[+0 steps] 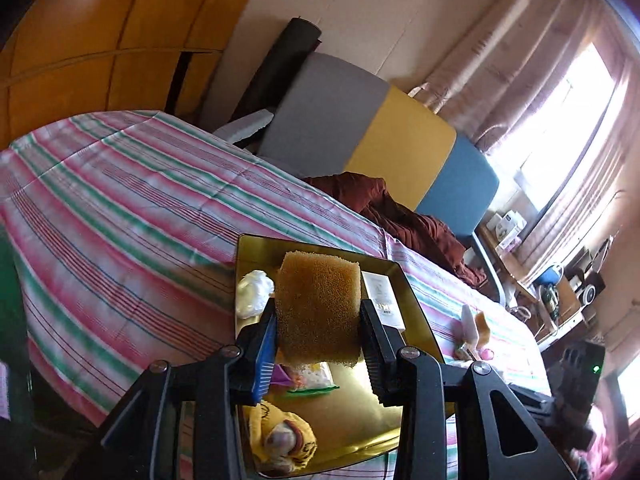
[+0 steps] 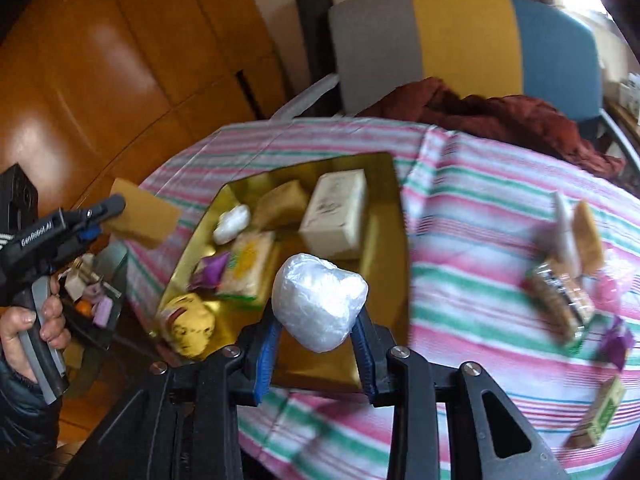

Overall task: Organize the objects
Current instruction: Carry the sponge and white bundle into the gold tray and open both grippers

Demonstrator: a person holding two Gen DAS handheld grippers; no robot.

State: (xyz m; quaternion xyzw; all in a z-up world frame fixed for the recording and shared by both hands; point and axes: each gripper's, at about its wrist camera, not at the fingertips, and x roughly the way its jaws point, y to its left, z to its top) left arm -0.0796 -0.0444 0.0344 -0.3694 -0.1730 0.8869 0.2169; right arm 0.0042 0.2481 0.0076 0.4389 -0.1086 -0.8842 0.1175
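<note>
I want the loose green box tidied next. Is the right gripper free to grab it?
Probably not yet: the right gripper is shut on a white bundle, so its jaws are full. The green box itself lies unobstructed on the striped cloth.

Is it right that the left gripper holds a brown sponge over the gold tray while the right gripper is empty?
Not quite. The right gripper is not empty: the right wrist view shows it shut on a white plastic-wrapped bundle. The left gripper does hold the brown sponge over the gold tray.
</note>
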